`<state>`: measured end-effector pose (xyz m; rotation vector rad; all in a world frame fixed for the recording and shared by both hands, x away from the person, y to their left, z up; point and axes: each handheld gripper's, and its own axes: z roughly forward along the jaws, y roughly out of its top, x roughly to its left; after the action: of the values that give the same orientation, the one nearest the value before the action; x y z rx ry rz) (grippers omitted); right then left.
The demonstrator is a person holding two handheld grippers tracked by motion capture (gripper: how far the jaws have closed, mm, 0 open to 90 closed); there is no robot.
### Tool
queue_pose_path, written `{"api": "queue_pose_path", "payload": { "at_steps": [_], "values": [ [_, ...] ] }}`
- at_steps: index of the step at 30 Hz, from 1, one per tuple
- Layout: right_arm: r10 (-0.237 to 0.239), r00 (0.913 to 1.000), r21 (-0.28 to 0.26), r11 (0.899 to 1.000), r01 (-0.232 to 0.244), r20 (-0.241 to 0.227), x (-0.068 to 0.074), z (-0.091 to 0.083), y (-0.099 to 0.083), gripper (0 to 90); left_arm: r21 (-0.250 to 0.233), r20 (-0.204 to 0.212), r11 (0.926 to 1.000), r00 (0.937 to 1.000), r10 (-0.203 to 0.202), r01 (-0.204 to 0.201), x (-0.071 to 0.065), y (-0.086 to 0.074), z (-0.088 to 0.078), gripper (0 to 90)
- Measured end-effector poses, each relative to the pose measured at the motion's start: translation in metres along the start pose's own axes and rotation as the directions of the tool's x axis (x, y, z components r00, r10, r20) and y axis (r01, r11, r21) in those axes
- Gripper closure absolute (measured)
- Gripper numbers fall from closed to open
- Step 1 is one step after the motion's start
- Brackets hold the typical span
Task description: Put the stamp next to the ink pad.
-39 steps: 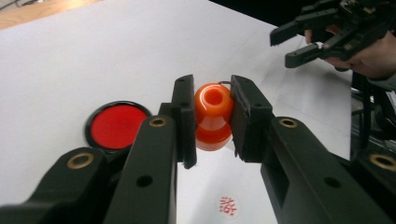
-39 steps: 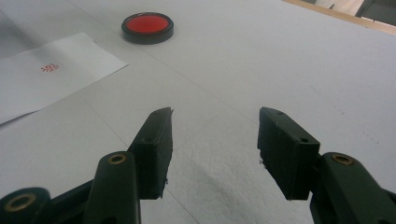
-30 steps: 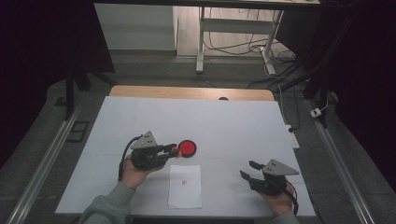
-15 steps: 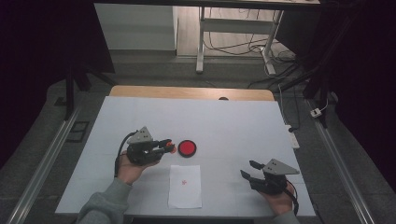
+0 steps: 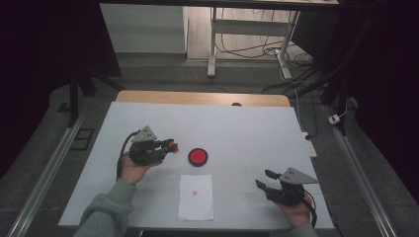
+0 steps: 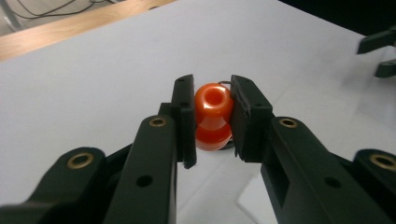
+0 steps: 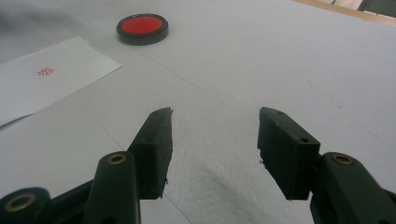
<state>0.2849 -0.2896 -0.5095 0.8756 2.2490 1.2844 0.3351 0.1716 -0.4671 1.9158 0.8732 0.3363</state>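
Note:
My left gripper (image 5: 169,145) is shut on a small orange stamp (image 5: 173,145), a waisted knob with a hole in its end (image 6: 213,114), pressed between both pads. It hovers just left of a round red ink pad (image 5: 198,156) in a black rim. A white paper slip (image 5: 196,196) with a small red mark (image 5: 195,192) lies in front of the pad. At the front right, my right gripper (image 5: 262,178) rests open, nothing between its jaws (image 7: 217,114). From there the pad (image 7: 142,27) and the slip (image 7: 46,74) lie ahead to the left.
The white tabletop (image 5: 257,128) has a wooden strip (image 5: 197,97) along its far edge. Beyond it stand desk legs and loose cables on the floor (image 5: 247,49). Metal rails (image 5: 44,168) run along both sides of the table.
My left gripper has drawn back to the left with the orange stamp, from over the red ink pad to a spot beside it. The right gripper has stayed put.

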Motion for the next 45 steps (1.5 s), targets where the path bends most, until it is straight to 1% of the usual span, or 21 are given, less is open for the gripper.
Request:
{"api": "queue_pose_path", "payload": {
  "at_steps": [3, 9, 14, 21, 28, 32, 33, 39, 42, 43, 45],
  "values": [
    [-0.002, 1.0000, -0.002, 1.000, 0.002, 0.003, 0.001, -0.001, 0.001, 44.5, 0.016, -0.022, 0.9999, 0.9998, 0.003, -0.003, 0.005, 0.002, 0.002, 72.2],
    [-0.003, 1.0000, -0.005, 1.000, 0.003, 0.007, 0.001, -0.002, 0.001, 44.6, 0.037, -0.049, 0.9991, 0.9986, -0.018, 0.020, 0.013, 0.003, 0.010, 72.2],
    [-0.003, 1.0000, 0.000, 1.000, 0.003, 0.006, 0.002, -0.002, 0.001, 44.6, 0.069, -0.065, 0.9974, 0.9978, -0.014, 0.018, 0.017, 0.000, 0.029, 72.1],
    [0.003, 1.0000, 0.001, 1.000, -0.003, 0.003, 0.001, -0.001, -0.001, 44.7, 0.120, -0.064, 0.9927, 0.9979, -0.005, 0.013, 0.019, -0.006, 0.057, 72.1],
    [0.004, 1.0000, 0.002, 1.000, -0.004, 0.002, 0.001, -0.001, -0.001, 44.9, 0.155, -0.098, 0.9878, 0.9951, 0.008, 0.007, 0.024, -0.013, 0.073, 72.0],
    [0.001, 1.0000, 0.008, 1.000, -0.001, 0.000, 0.001, -0.001, -0.001, 44.9, 0.175, -0.112, 0.9846, 0.9936, 0.018, 0.002, 0.026, -0.017, 0.080, 71.9],
    [0.001, 1.0000, 0.009, 1.000, -0.001, 0.001, 0.001, -0.001, -0.001, 44.9, 0.177, -0.111, 0.9843, 0.9937, 0.014, 0.006, 0.026, -0.018, 0.081, 71.9],
    [0.003, 1.0000, 0.004, 1.000, -0.003, -0.001, 0.001, 0.000, -0.001, 44.9, 0.198, -0.117, 0.9802, 0.9928, 0.027, -0.003, 0.025, -0.021, 0.086, 71.4],
    [0.000, 1.0000, 0.008, 1.000, 0.000, -0.001, 0.001, -0.001, -0.001, 44.8, 0.201, -0.125, 0.9795, 0.9917, 0.031, -0.005, 0.025, -0.023, 0.086, 70.7],
    [0.000, 1.0000, 0.008, 1.000, 0.000, 0.000, 0.001, -0.001, -0.001, 44.8, 0.200, -0.122, 0.9799, 0.9922, 0.028, -0.003, 0.025, -0.023, 0.086, 70.4],
    [0.000, 1.0000, 0.007, 1.000, 0.000, 0.001, 0.001, -0.001, -0.001, 44.7, 0.201, -0.123, 0.9795, 0.9920, 0.027, -0.002, 0.026, -0.024, 0.086, 68.0]
  ]
}}
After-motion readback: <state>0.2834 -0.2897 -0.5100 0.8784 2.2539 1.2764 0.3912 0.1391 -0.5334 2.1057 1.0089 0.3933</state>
